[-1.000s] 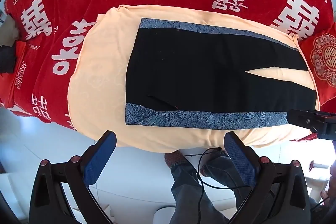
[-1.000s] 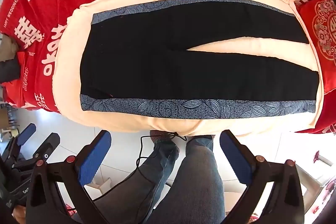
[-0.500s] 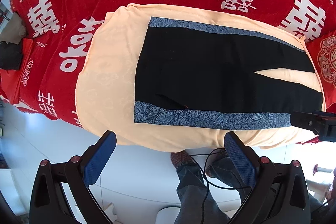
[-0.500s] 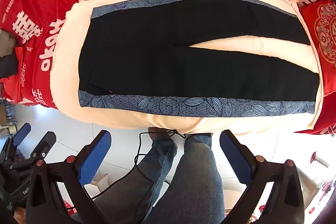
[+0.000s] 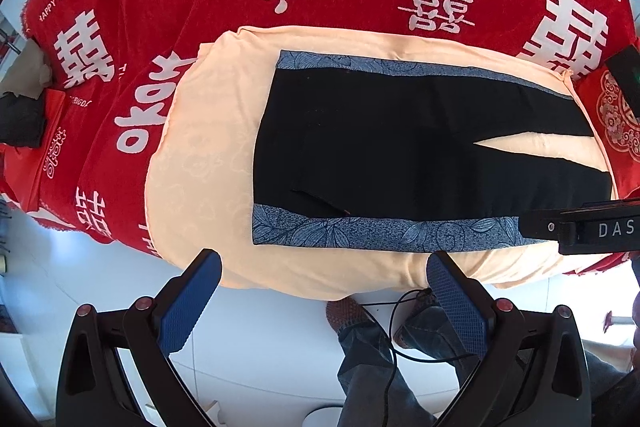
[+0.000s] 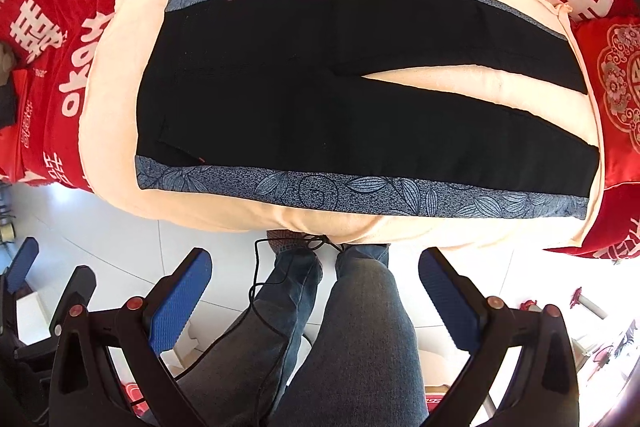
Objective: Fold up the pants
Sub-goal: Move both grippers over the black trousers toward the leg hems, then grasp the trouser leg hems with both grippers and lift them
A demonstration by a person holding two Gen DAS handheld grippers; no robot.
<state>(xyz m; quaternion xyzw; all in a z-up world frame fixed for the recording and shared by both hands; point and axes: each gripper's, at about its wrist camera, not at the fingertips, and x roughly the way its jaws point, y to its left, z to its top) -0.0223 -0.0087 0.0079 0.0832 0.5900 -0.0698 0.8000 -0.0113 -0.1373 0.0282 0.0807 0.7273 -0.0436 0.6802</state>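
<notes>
The pants [image 6: 352,99] lie flat and unfolded on the cream pad [image 6: 120,131], ahead of both sets of jaws and touching neither. Their long axis runs crosswise to the fingers: waistband toward the left, leg hems toward the right, the legs parting in a narrow V. A patterned blue side stripe [image 6: 360,191] forms the near edge. The left gripper [image 5: 324,287] and the right gripper [image 6: 316,283] both hold their jaws spread wide and empty, short of the pad's near edge.
</notes>
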